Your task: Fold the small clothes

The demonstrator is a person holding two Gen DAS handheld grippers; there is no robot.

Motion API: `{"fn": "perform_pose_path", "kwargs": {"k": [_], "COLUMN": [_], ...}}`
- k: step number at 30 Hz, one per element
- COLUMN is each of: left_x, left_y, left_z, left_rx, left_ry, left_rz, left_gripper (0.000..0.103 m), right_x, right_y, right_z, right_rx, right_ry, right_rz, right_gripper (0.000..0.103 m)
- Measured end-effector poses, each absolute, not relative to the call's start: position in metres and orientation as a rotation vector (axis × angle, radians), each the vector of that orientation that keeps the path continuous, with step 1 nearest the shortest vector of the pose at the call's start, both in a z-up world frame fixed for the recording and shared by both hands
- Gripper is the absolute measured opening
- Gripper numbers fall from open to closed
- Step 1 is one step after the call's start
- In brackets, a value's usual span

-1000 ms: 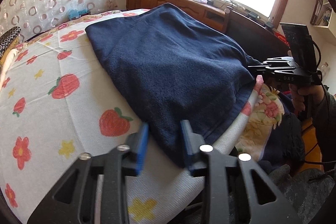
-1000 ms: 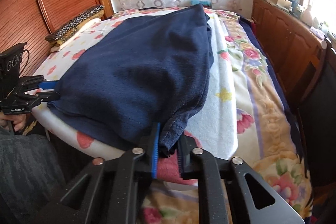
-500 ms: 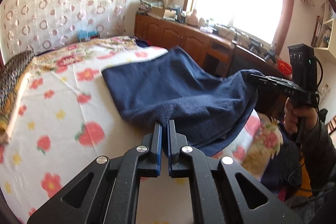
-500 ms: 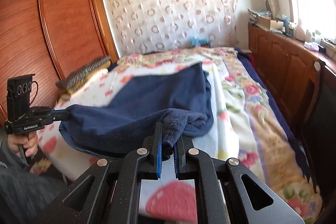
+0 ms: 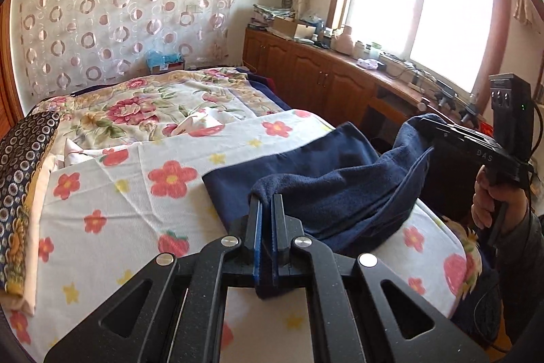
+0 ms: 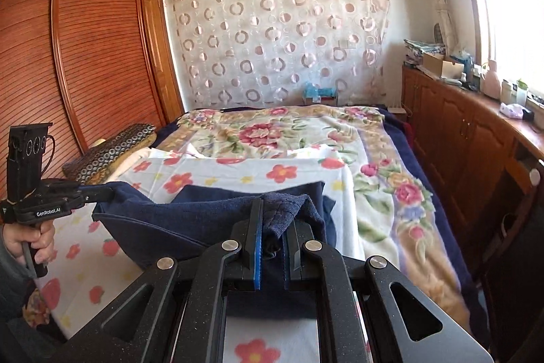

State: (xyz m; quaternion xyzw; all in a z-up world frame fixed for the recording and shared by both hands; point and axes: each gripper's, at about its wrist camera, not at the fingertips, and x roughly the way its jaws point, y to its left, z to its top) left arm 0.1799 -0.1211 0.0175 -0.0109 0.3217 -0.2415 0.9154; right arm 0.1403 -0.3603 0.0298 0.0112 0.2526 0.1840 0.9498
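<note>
A dark navy fleece garment (image 5: 340, 172) lies partly on the bed's white flower-and-strawberry sheet (image 5: 112, 199), with its near edge lifted and sagging between both grippers. My left gripper (image 5: 267, 203) is shut on one near corner of the cloth. My right gripper (image 6: 273, 210) is shut on the other near corner, and a bunch of fleece sticks up between its fingers. In the left wrist view the right gripper (image 5: 425, 125) shows at the right, held by a hand. In the right wrist view the left gripper (image 6: 102, 191) shows at the left. The far part of the garment (image 6: 251, 193) still rests flat.
A floral blanket (image 6: 272, 131) covers the far half of the bed. A patterned pillow (image 6: 112, 148) lies at the left by the wooden wardrobe (image 6: 85, 56). Wooden cabinets (image 6: 476, 138) with clutter run along the window side. A patterned curtain (image 5: 119, 16) hangs behind.
The left gripper closed on the garment's corner. Both grippers rose and carried the near edge up and toward the far side, so less of the cloth lies spread on the bed.
</note>
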Motion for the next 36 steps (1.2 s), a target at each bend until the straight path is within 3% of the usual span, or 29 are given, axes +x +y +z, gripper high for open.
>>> {"fn": "perform_pose_path", "kwargs": {"k": [15, 17, 20, 24, 27, 36], "left_x": [0.249, 0.251, 0.248, 0.244, 0.240, 0.242], "left_y": [-0.120, -0.117, -0.111, -0.101, -0.098, -0.113], "left_z": [-0.019, -0.017, -0.007, 0.001, -0.004, -0.027], "left_rx": [-0.054, -0.075, -0.084, -0.091, -0.081, -0.023], "left_ry": [0.816, 0.821, 0.787, 0.780, 0.797, 0.875], "left_rz": [-0.454, -0.466, -0.471, -0.484, -0.497, -0.539], "left_gripper": [0.005, 0.012, 0.032, 0.050, 0.074, 0.075], "right_x": [0.229, 0.233, 0.238, 0.240, 0.236, 0.204], "right_y": [-0.333, -0.334, -0.336, -0.340, -0.342, -0.353], "right_z": [0.017, 0.020, 0.025, 0.030, 0.037, 0.039], "right_rx": [-0.014, -0.007, 0.009, -0.012, -0.019, -0.066], "right_ry": [0.620, 0.631, 0.641, 0.643, 0.630, 0.626], "right_rz": [0.380, 0.378, 0.384, 0.338, 0.305, 0.313], "right_gripper": [0.008, 0.008, 0.010, 0.027, 0.036, 0.048]}}
